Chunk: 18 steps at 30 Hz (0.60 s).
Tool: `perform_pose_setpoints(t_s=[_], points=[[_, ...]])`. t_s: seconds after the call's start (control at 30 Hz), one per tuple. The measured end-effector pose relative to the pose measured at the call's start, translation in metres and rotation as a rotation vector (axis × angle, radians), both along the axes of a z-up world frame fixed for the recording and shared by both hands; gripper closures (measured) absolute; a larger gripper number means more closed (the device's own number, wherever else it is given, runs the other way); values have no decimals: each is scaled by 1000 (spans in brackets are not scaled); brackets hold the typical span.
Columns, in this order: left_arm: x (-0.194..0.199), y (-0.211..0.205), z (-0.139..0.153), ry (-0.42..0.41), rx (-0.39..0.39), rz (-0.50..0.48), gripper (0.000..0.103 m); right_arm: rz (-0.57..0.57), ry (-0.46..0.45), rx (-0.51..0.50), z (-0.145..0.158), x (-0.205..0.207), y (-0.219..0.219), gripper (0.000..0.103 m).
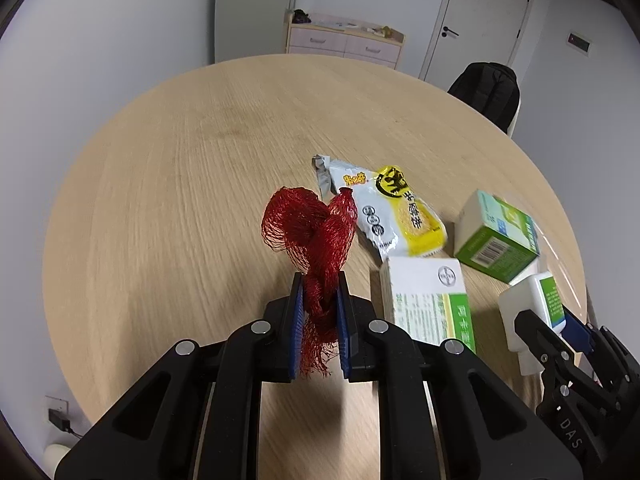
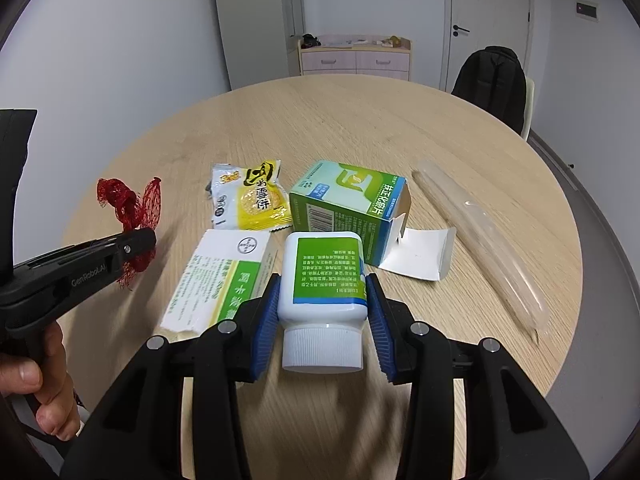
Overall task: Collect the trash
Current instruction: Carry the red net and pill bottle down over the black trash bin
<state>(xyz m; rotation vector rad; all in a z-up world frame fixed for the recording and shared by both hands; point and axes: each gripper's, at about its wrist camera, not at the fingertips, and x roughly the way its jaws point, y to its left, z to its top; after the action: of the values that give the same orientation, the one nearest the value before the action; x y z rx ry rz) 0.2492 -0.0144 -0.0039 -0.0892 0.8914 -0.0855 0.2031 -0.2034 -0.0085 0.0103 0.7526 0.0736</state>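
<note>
Gripping two pieces of trash at once: left claw [image 1: 320, 316] clamped together on the red mesh net [image 1: 310, 224], lower middle of the left view; right claw [image 2: 323, 312] clamped on the white pill bottle [image 2: 324, 276], lower middle of the right view. Judged partway through: two items in hand, neither binned, no bin in view. Left lying on the tabletop [image 1: 180, 168]: snack wrapper [image 2: 250, 200], green carton [image 2: 344, 204] with flap open, flat white box [image 2: 220, 276], clear plastic sleeve [image 2: 484, 236] at right of frame. Bottle's long axis running along the claw fingers, cap toward the camera, base pointing away toward the carton. Net bunched, long axis rising out of the claw tips, frayed end trailing back toward the camera.
</note>
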Motion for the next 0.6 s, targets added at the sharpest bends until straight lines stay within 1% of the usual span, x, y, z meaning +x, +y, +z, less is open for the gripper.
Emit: perform_pose_setpoints(t_s=[0.4,0.6], points=[[-47,2,11,-18,-3,0,89,-1,-46,-5,17,-41,1,63],[-77,1,20,-46,-10,-6,89,1,-68,-4,25,-64,0,63]])
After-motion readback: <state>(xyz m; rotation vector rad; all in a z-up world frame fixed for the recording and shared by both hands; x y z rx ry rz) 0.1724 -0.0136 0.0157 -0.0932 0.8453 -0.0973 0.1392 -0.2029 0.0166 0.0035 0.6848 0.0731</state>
